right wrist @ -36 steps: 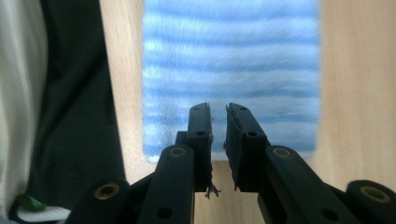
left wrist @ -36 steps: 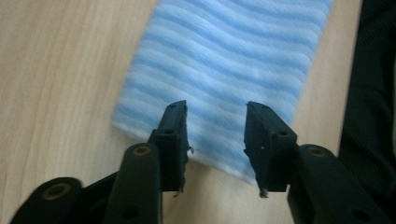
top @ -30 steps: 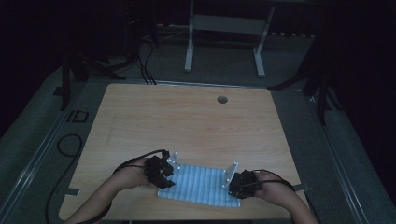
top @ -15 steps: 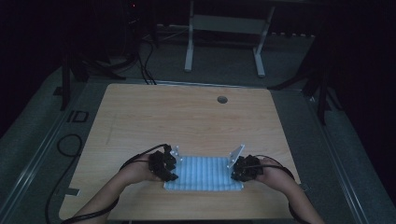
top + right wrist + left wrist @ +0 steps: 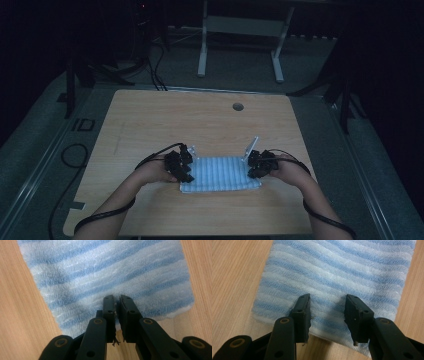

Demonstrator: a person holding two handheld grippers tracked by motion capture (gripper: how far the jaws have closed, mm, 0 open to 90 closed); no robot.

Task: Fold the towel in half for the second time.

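Observation:
A blue-and-white striped towel [image 5: 220, 174] lies flat near the front of the wooden table [image 5: 200, 120]. My left gripper [image 5: 188, 169] is at its left end. In the left gripper view this gripper [image 5: 327, 305] is open, its jaws spread over the towel [image 5: 337, 270] just past the near edge. My right gripper [image 5: 253, 167] is at the towel's right end. In the right gripper view its jaws [image 5: 116, 298] are drawn together with only a slit between them, tips low over the towel [image 5: 107, 267]. I cannot tell whether any cloth is pinched.
A round cable hole [image 5: 238, 106] sits at the back of the table. Behind the table a pale metal frame [image 5: 240, 30] stands on the dark floor. Cables [image 5: 75, 155] lie on the floor at the left. Bare wood stretches beyond the towel.
Both hands and the towel have slid away from the person, toward the middle of the table. The jaws look the same as before.

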